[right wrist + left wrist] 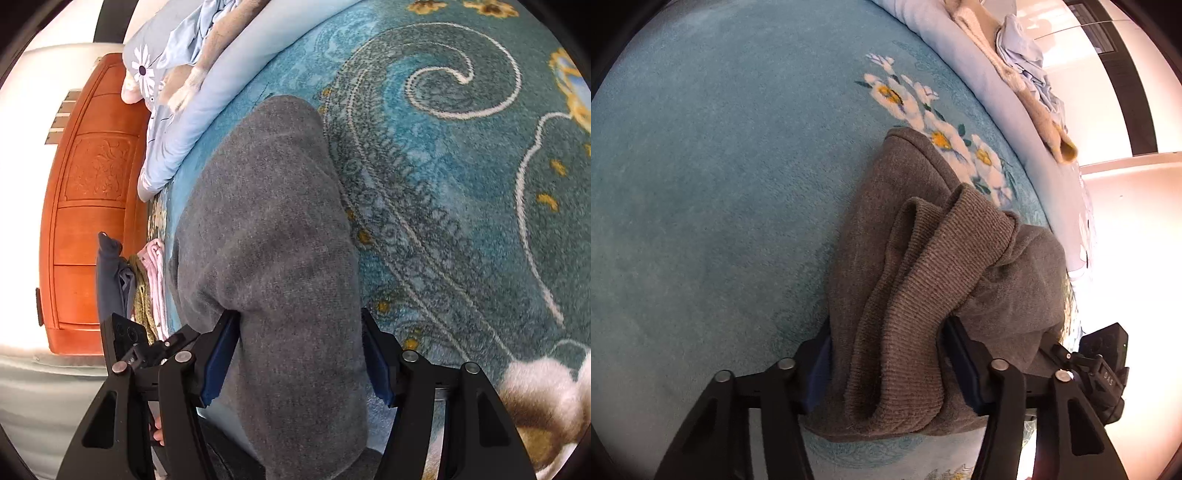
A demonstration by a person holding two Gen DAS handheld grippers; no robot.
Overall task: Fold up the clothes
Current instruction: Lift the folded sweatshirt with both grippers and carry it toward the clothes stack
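Left gripper [886, 363] has a bunched fold of the grey-brown knitted sweater [923, 266] between its blue-padded fingers [964, 365]; the ribbed cloth fills the gap and both pads look pressed against it, so it is clamped on the sweater at a middling width. Right gripper [301, 356] straddles another part of the same sweater [266, 221], which hangs thick between its fingers [218, 363]; the left pad touches the cloth, the right pad sits at its edge, and whether they truly squeeze it cannot be told from this view.

In both views the sweater lies partly heaped on a teal plush blanket [701, 177], with white-and-yellow flowers [923, 122] just beyond its far end in the left wrist view. To the left of the sweater in that view the blanket is a wide bare stretch. To its right the blanket soon ends at a pale blue quilt [979, 70] carrying a cream garment [1045, 125] and a crumpled light blue one [1027, 55], with bright floor past them.

From the right wrist view, scroll-patterned blanket spreads freely to the right, while to the left stand the quilt, a small stack of folded clothes [144, 288] and an orange carved wooden board [92, 203]. A fluffy cream thing [546, 398] lies at the lower right.
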